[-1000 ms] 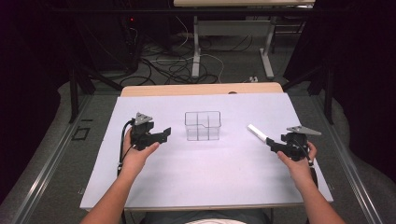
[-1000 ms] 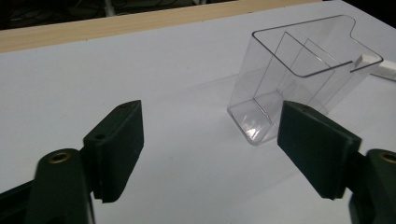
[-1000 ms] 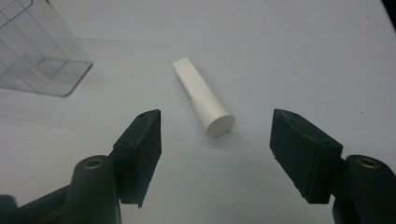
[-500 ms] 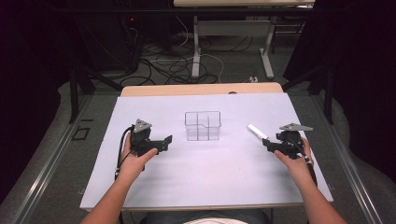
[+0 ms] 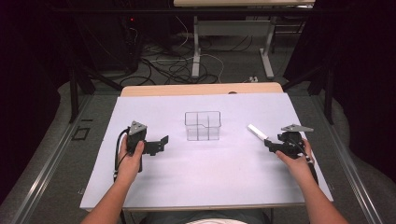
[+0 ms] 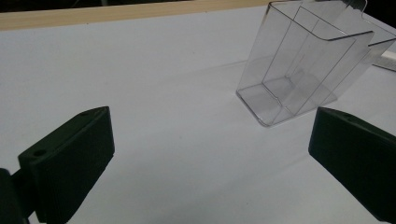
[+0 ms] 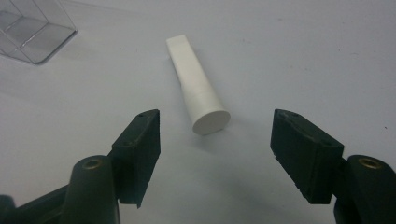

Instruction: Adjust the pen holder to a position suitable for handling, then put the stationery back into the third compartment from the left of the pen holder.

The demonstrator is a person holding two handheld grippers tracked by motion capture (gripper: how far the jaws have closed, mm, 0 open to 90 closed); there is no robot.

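Observation:
A white tube (image 5: 257,131) lies flat on the white table sheet (image 5: 210,177), right of a clear divided container (image 5: 202,125). My right gripper (image 5: 270,144) sits just behind the tube's cap end, open. In the right gripper view the tube (image 7: 195,86) lies ahead of the right gripper (image 7: 217,119), its round cap level with the jaw tips and touching neither. My left gripper (image 5: 162,143) is open and empty, left of the container. In the left gripper view the left gripper (image 6: 210,154) has its jaws wide apart, with the container (image 6: 303,60) ahead to the right.
The sheet covers a wooden table whose far edge (image 5: 201,88) shows behind. Beyond it the floor holds cables (image 5: 173,65) and desk legs (image 5: 196,46). A corner of the container (image 7: 32,32) shows at the upper left in the right gripper view.
The tube, which seemed held in the right jaws a second ago, now lies free on the sheet with those jaws open behind it. The left gripper drifted slightly toward the person.

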